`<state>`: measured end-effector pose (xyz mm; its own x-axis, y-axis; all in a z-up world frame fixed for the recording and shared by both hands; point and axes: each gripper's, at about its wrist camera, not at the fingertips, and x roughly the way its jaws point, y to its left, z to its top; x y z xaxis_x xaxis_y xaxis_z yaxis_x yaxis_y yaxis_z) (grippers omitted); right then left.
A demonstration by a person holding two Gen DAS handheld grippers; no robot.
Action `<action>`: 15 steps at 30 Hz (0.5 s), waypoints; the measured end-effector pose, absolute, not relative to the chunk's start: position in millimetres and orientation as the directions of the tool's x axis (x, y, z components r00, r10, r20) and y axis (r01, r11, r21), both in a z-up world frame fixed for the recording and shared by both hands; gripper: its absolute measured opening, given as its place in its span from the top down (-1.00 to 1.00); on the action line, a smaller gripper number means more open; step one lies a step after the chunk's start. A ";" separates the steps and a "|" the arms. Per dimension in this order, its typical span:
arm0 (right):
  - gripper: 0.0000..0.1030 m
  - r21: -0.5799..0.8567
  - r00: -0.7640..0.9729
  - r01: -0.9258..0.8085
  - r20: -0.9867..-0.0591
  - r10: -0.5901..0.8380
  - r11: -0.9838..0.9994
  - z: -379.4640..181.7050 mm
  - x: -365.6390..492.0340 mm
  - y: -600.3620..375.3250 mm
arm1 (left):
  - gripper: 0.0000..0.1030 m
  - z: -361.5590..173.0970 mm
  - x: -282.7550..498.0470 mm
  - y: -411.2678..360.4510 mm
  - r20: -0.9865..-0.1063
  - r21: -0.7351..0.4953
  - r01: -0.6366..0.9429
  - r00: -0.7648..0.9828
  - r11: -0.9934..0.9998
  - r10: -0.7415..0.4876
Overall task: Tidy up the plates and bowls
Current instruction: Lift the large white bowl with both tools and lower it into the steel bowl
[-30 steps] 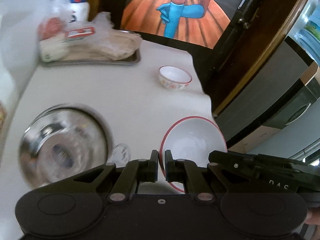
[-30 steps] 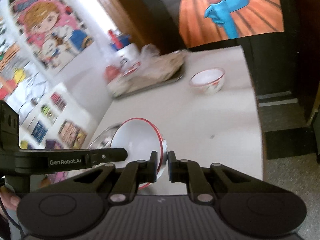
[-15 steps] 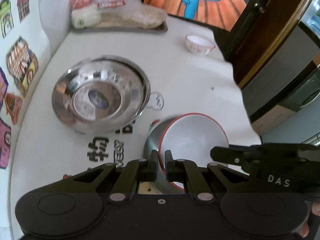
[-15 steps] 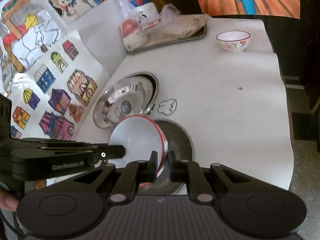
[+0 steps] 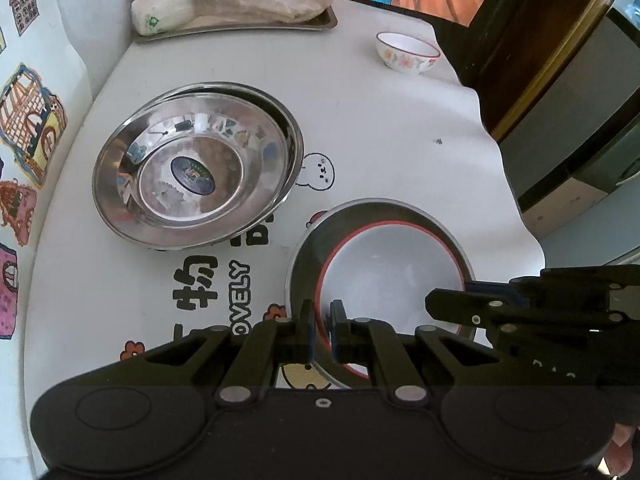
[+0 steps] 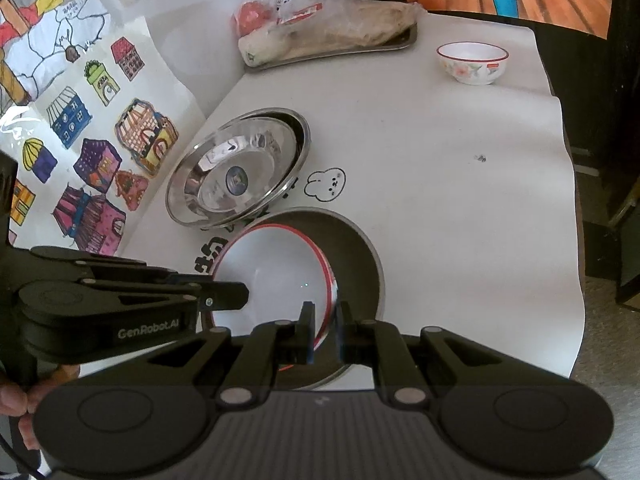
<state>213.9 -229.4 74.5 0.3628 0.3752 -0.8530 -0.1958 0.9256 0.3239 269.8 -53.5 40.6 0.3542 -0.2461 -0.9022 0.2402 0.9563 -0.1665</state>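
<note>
A white bowl with a red rim (image 5: 390,276) (image 6: 276,272) is held inside a grey metal bowl (image 5: 316,240) (image 6: 360,248) at the table's near edge. My left gripper (image 5: 321,330) is shut on its left rim. My right gripper (image 6: 325,332) is shut on its right rim. Each gripper shows in the other's view. Stacked shiny steel plates (image 5: 196,164) (image 6: 240,172) lie to the left. A small floral bowl (image 5: 406,52) (image 6: 472,62) stands at the far right.
A metal tray (image 5: 320,24) (image 6: 400,42) with bagged food sits at the back. A wall with house stickers (image 6: 100,152) runs along the left. The table's right edge (image 5: 504,168) drops to the floor.
Both grippers carried the red-rimmed bowl back and down from mid-air into the grey metal bowl. The views tilted down onto the table.
</note>
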 end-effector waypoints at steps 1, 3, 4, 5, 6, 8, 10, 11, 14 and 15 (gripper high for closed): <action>0.77 0.323 0.360 -0.198 -0.854 0.375 0.925 74.1 214.2 -229.1 | 0.87 40.1 270.3 -53.7 -0.903 -0.165 0.241 0.353 0.957 -0.244; 0.77 0.322 0.357 -0.200 -0.856 0.375 0.925 73.5 215.1 -229.0 | 0.87 40.0 271.4 -54.3 -0.905 -0.159 0.241 0.352 0.957 -0.239; 0.77 0.321 0.357 -0.200 -0.856 0.373 0.926 73.2 215.4 -228.9 | 0.87 40.0 271.7 -54.7 -0.905 -0.158 0.241 0.352 0.957 -0.238; 0.77 0.320 0.356 -0.199 -0.857 0.373 0.926 72.8 215.8 -228.6 | 0.87 39.8 272.1 -55.0 -0.906 -0.157 0.242 0.351 0.958 -0.237; 0.77 0.320 0.354 -0.199 -0.858 0.372 0.926 72.3 216.6 -228.0 | 0.87 39.4 272.4 -55.3 -0.906 -0.157 0.241 0.350 0.958 -0.237; 0.77 0.319 0.351 -0.199 -0.860 0.371 0.927 71.0 217.0 -227.9 | 0.87 38.3 273.2 -55.8 -0.908 -0.157 0.240 0.347 0.958 -0.235; 0.77 0.319 0.346 -0.198 -0.862 0.371 0.927 69.3 217.7 -227.7 | 0.87 37.1 273.9 -56.2 -0.910 -0.158 0.238 0.342 0.958 -0.235; 0.77 0.320 0.344 -0.198 -0.862 0.371 0.927 68.5 218.2 -227.6 | 0.87 36.2 274.5 -56.1 -0.911 -0.159 0.237 0.339 0.958 -0.235; 0.76 0.322 0.337 -0.199 -0.864 0.373 0.926 66.9 219.5 -227.0 | 0.87 33.9 276.8 -57.3 -0.915 -0.155 0.235 0.332 0.960 -0.229; 0.76 0.321 0.338 -0.199 -0.865 0.372 0.926 66.7 220.1 -226.8 | 0.87 33.9 277.5 -57.7 -0.916 -0.156 0.235 0.328 0.960 -0.229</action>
<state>220.1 -226.8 66.7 0.3380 0.3719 -0.8645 -0.1988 0.9261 0.3207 277.5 -57.7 33.9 0.3283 -0.2293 -0.9163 0.2345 0.9595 -0.1561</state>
